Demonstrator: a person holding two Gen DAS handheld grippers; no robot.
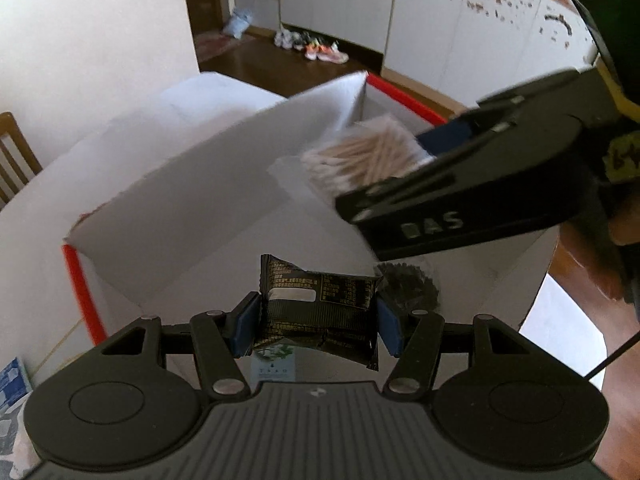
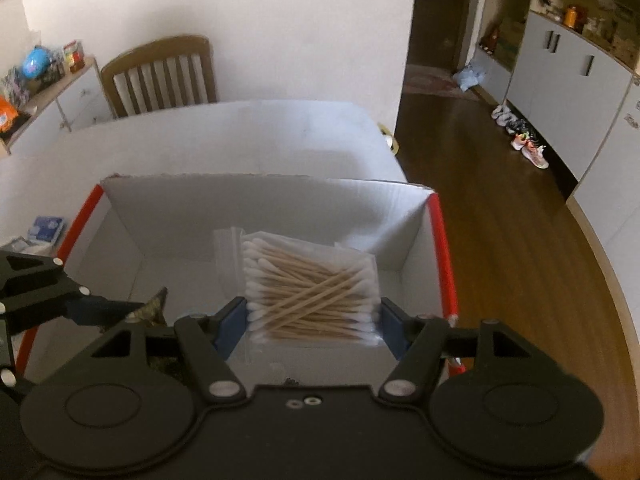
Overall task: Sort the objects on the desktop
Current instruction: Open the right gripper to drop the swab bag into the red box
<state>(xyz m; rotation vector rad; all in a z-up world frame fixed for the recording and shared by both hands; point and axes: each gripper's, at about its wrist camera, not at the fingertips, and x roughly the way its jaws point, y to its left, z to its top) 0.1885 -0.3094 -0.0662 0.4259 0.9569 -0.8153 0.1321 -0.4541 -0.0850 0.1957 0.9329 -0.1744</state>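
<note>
Step in hand, as we judge it: both picked items are carried over the open box (image 2: 416, 216), ready for deposit. The next move, as we read it, calls for lowering each item inside the walls and spreading the fingers so it drops clear of the other gripper, which is near.

Item 1. Bag of cotton swabs (image 2: 312, 292): clear, soft plastic zip pouch, squarish, filled with pale wooden sticks with white tips, lying crossed. The right gripper (image 2: 310, 328) pinches it, blue pads pressed on its two sides. It is above the box interior, toward 12 o'clock from the gripper body.

Item 2. Dark snack packet (image 1: 316, 308): glossy crinkled foil, oblong, fine gold print, crimped ends. The left gripper (image 1: 316, 324) pinches it by its short ends. It is above the box floor near the box's closer wall, at 6 o'clock in the left wrist view.

Item 3. The box: white corrugated card, rectangular, matte, with red edges and a ragged torn rim. It rests on a plain white surface (image 2: 240, 132).

Item 4. Small clear pouch of dark dried bits (image 1: 406, 284), at 2 o'clock of the packet; contents unclear.
</note>
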